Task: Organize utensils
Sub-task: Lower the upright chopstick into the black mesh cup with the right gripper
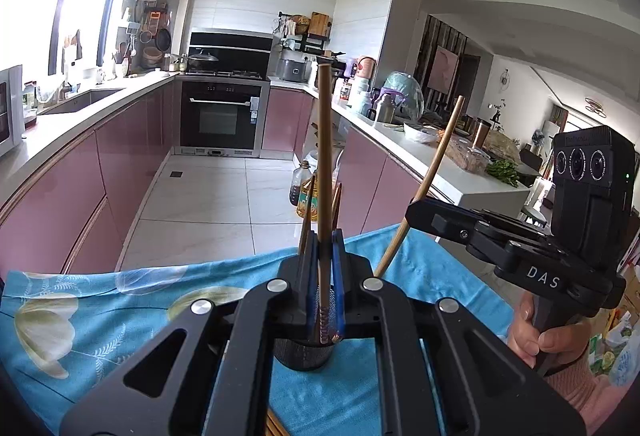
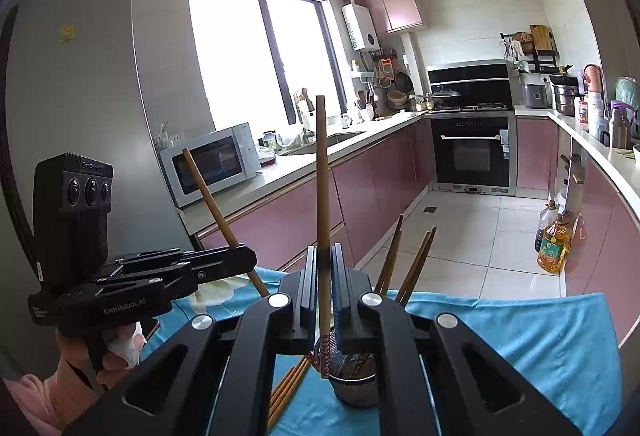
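Observation:
My left gripper (image 1: 325,236) is shut on a brown chopstick (image 1: 325,156) that stands upright, its patterned tip over a dark mesh cup (image 1: 302,354) on the blue flowered cloth (image 1: 120,300). At the right, a hand holds my right gripper (image 1: 414,208), shut on a slanted chopstick (image 1: 436,164). In the right wrist view my right gripper (image 2: 324,252) grips its chopstick (image 2: 322,176) above the mesh cup (image 2: 356,388), where several chopsticks (image 2: 416,264) lean. Loose chopsticks (image 2: 288,388) lie on the cloth beside the cup. The left gripper (image 2: 246,256) holds its own chopstick (image 2: 208,192).
Beyond the cloth's far edge the tiled kitchen floor drops away. Oil bottles (image 2: 554,244) stand on the floor by the pink cabinets. A microwave (image 2: 212,164) sits on the left counter, and an oven (image 1: 220,116) is at the far end.

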Tool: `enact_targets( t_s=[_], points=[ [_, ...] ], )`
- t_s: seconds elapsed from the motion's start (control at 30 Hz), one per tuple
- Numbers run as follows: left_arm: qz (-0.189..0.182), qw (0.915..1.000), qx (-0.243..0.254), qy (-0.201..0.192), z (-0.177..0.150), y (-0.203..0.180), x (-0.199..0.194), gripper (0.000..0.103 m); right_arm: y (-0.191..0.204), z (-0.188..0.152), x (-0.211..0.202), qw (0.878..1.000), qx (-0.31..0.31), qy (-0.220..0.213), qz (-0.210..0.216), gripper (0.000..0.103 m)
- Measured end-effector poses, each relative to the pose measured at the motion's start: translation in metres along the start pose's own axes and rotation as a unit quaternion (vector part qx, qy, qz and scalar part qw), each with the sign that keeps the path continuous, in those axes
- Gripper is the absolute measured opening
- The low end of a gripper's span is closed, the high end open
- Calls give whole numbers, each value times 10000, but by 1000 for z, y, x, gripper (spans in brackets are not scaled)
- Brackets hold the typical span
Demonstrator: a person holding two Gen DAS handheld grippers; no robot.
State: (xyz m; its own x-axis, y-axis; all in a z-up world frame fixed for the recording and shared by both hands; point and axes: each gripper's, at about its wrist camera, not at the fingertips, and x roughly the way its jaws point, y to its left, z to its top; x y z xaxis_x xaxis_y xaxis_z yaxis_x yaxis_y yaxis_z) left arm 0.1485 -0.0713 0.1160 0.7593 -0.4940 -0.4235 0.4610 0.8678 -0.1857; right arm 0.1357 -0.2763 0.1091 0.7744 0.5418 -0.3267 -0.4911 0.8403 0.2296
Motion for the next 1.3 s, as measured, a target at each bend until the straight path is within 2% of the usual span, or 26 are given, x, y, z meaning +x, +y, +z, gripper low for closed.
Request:
enact_targets(
  t_s=[0.5,1.3],
  points=[
    [205,9996,81,182,-1,-7,37,8,-9,-5,22,9996,166,189,-135,6],
    [266,9982,157,507,-13,5,61,8,-15,-19,40,9983,201,509,-213,6]
  ],
)
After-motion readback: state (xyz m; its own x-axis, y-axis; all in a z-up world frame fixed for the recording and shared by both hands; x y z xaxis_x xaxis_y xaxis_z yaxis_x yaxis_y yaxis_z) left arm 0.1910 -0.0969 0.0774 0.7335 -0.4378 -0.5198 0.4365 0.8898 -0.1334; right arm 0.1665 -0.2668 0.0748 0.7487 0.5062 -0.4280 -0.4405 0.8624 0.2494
